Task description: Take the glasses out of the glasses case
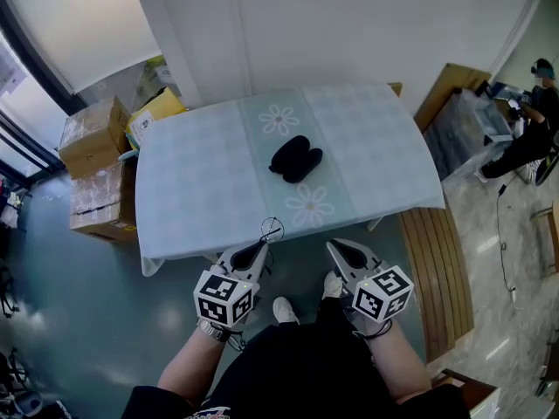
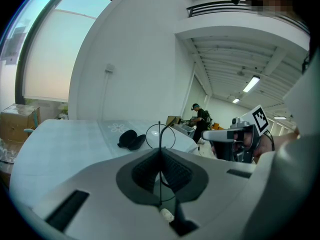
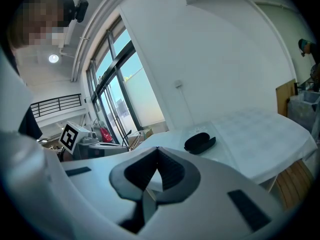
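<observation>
A black glasses case (image 1: 295, 159) lies open in the middle of the pale blue table (image 1: 196, 190), also visible in the left gripper view (image 2: 131, 139) and the right gripper view (image 3: 199, 142). Thin wire-rimmed glasses (image 1: 272, 229) hang at the table's near edge, held in my left gripper (image 1: 260, 246), which is shut on them. One round lens (image 2: 160, 136) stands up just past the closed jaws (image 2: 160, 156). My right gripper (image 1: 332, 246) is shut with nothing in it, below the table's near edge and apart from the case; its jaw tips meet (image 3: 157, 150).
Cardboard boxes (image 1: 92, 138) are stacked left of the table. A slatted wooden bench (image 1: 437, 273) runs along the table's right side. A person (image 1: 534, 125) sits at far right near plastic-wrapped goods. A white wall stands behind the table.
</observation>
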A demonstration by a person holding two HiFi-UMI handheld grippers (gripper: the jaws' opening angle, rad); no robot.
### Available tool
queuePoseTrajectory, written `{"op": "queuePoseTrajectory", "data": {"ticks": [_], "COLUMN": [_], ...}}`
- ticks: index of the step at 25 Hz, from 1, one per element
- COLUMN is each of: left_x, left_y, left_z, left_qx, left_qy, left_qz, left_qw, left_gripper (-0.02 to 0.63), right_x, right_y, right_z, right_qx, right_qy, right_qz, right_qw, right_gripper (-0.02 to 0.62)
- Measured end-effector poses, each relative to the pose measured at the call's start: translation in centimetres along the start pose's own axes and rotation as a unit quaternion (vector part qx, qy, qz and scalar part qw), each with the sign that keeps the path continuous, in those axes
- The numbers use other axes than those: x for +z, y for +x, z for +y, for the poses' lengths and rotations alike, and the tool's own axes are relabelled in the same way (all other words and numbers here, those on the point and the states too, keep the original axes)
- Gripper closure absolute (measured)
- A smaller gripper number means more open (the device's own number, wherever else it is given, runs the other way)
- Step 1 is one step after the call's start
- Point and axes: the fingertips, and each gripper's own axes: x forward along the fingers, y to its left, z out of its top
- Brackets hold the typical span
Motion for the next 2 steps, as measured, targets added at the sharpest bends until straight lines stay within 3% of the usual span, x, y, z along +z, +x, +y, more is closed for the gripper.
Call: {"op": "queuePoseTrajectory", "data": {"ticks": [2], "left_x": [0.09], "left_y": [0.08], "left_z": [-0.09], "left_qx": [0.0], "left_qy": [0.001], "left_qz": [0.0], "left_qw": [1.0], "left_gripper": [0.577], "right_x": [0.01], "right_y": [-0.05], "right_z": [-0.08], "right_qx": [0.0], "right_qy": [0.0], "right_qz": [0.0], "right_qw": [1.0], "right_gripper": [0.573]}}
